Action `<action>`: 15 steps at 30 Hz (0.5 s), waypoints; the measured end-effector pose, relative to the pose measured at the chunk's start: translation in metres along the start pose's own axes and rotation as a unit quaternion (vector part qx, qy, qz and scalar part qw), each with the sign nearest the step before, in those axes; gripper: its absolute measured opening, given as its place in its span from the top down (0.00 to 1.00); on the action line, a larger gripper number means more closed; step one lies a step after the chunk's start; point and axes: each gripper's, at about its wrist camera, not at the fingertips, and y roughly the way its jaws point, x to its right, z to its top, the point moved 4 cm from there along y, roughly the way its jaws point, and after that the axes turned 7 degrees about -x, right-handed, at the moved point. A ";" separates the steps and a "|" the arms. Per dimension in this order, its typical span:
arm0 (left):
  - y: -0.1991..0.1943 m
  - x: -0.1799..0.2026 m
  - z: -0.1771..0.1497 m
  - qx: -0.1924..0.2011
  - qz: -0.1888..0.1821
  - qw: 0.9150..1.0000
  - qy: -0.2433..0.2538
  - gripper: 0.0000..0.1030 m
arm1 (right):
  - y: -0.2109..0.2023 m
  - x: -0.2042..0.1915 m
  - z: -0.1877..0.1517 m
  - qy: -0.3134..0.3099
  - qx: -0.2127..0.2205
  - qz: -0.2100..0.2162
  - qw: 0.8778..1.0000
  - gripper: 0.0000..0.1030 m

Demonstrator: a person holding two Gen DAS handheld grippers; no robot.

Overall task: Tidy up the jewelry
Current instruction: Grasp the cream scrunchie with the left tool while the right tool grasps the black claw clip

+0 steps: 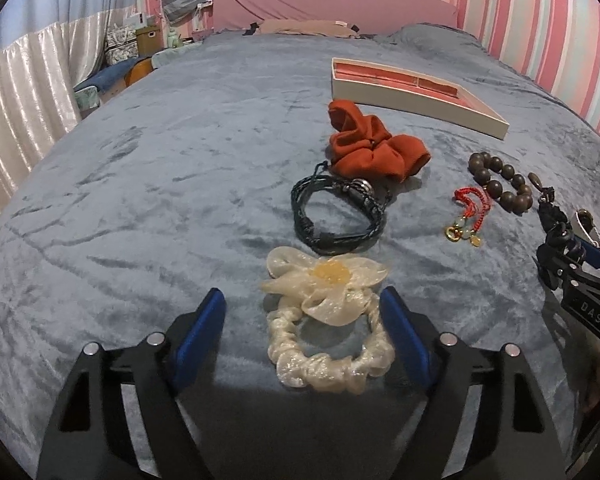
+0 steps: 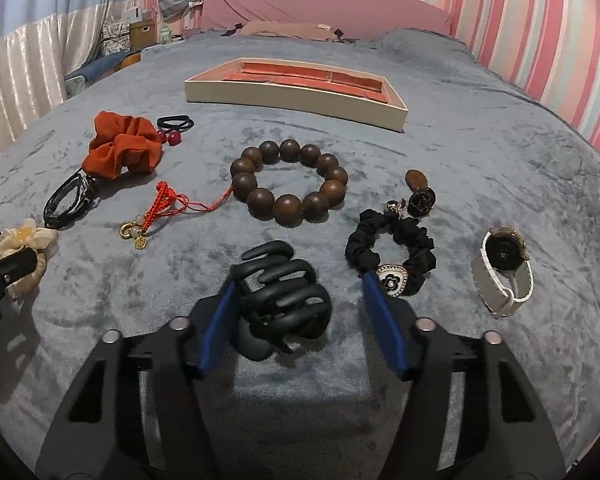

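Note:
On the grey-blue bedspread, a cream scrunchie [image 1: 328,372] with a gauzy flower lies between the blue pads of my left gripper [image 1: 304,320]. The right pad is at its edge and the left pad stands clear, so the gripper is open. A black claw clip [image 2: 284,292] sits between the pads of my right gripper [image 2: 300,320]. The left pad is against the clip and the right pad is well apart, so this gripper is open too. A cream tray [image 2: 292,98] with a pink divided lining lies farther back.
Laid out on the bed are an orange scrunchie [image 2: 120,152], a black braided bracelet [image 1: 336,216], a wooden bead bracelet [image 2: 288,180], a red cord charm [image 2: 160,208], a black scrunchie [image 2: 392,252], a white-strapped watch [image 2: 504,272] and black hair ties [image 2: 176,122]. Striped wall at right, curtain at left.

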 end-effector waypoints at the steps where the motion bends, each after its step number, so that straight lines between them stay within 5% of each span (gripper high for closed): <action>1: 0.000 0.001 0.000 0.001 -0.002 1.000 0.002 0.31 | 0.000 -0.001 0.000 -0.001 -0.001 0.002 1.000 0.48; 4: 0.001 0.002 0.002 0.000 -0.013 1.000 0.007 0.46 | 0.002 -0.003 0.000 -0.007 -0.004 0.014 1.000 0.61; 15: 0.005 0.007 0.008 -0.004 -0.017 1.000 0.016 0.69 | -0.002 0.002 0.003 -0.001 -0.001 0.048 0.999 0.61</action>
